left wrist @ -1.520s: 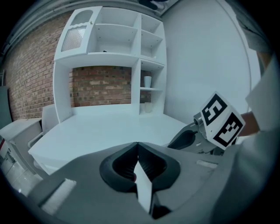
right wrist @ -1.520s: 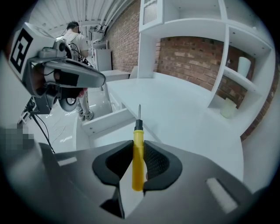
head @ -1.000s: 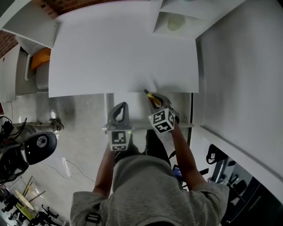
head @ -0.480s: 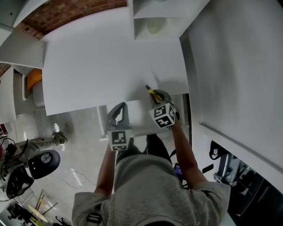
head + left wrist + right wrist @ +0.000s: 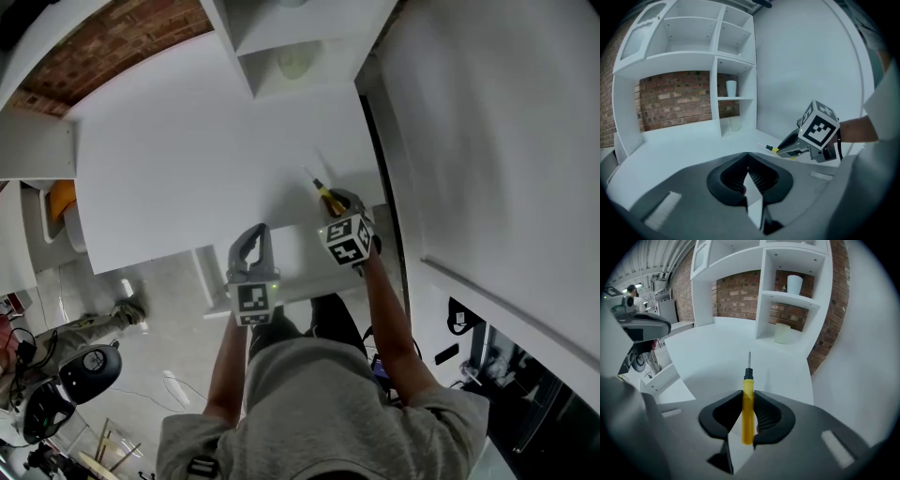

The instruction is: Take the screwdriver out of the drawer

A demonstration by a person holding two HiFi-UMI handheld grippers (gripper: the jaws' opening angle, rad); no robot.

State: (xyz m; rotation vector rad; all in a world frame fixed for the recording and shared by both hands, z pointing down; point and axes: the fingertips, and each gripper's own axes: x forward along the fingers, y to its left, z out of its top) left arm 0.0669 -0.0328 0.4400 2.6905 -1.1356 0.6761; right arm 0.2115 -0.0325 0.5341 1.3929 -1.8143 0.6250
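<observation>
Screwdriver point(image 5: 748, 414): clamped by handle in right gripper point(image 5: 749, 392), carried further over desk point(image 5: 187, 141) from its edge. Left gripper point(image 5: 748, 157) closed, empty. Probably taken out already; needs only setting down.

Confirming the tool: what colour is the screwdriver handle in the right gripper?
Yellow, with a black collar; the slim yellow-handled screwdriver shows best in the right gripper view.

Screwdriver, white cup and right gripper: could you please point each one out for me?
screwdriver point(image 5: 747, 413), right gripper view, on its yellow handle.
white cup point(image 5: 794, 285), right gripper view, on its side wall.
right gripper point(image 5: 335, 202), head view, between its fingertips.
</observation>
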